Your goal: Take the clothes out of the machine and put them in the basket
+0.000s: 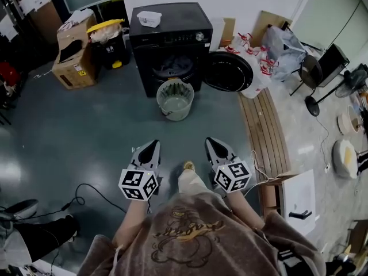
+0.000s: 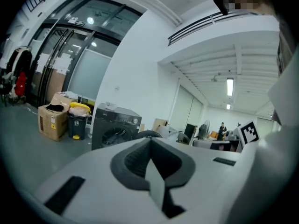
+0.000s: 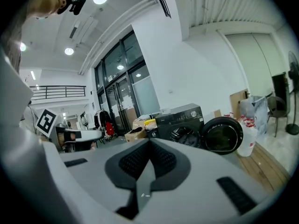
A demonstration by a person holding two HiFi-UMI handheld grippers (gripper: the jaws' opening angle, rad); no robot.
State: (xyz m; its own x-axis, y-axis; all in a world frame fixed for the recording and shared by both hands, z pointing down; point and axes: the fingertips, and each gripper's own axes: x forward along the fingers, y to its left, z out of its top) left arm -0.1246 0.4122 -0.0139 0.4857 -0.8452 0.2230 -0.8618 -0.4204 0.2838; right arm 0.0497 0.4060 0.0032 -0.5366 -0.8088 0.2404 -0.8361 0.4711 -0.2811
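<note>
A black washing machine [image 1: 169, 33] stands at the far side of the floor, its round door [image 1: 229, 72] swung open to the right. Dark clothes [image 1: 172, 66] lie in the drum. A pale green basket [image 1: 175, 99] sits on the floor right in front of the opening. My left gripper [image 1: 150, 148] and right gripper [image 1: 214, 147] are held side by side well short of the basket, both shut with nothing in them. The left gripper view shows the machine [image 2: 114, 125] beyond the closed tips [image 2: 150, 141]. In the right gripper view the machine [image 3: 182, 120] and door [image 3: 223, 135] stand ahead.
A cardboard box [image 1: 73, 53] and a black bin with a yellow lid [image 1: 109, 42] stand left of the machine. White bags [image 1: 253, 62] and wooden planks [image 1: 265, 131] lie to the right. A cable [image 1: 86, 194] runs over the floor at lower left. A small white container [image 1: 149, 18] rests on the machine.
</note>
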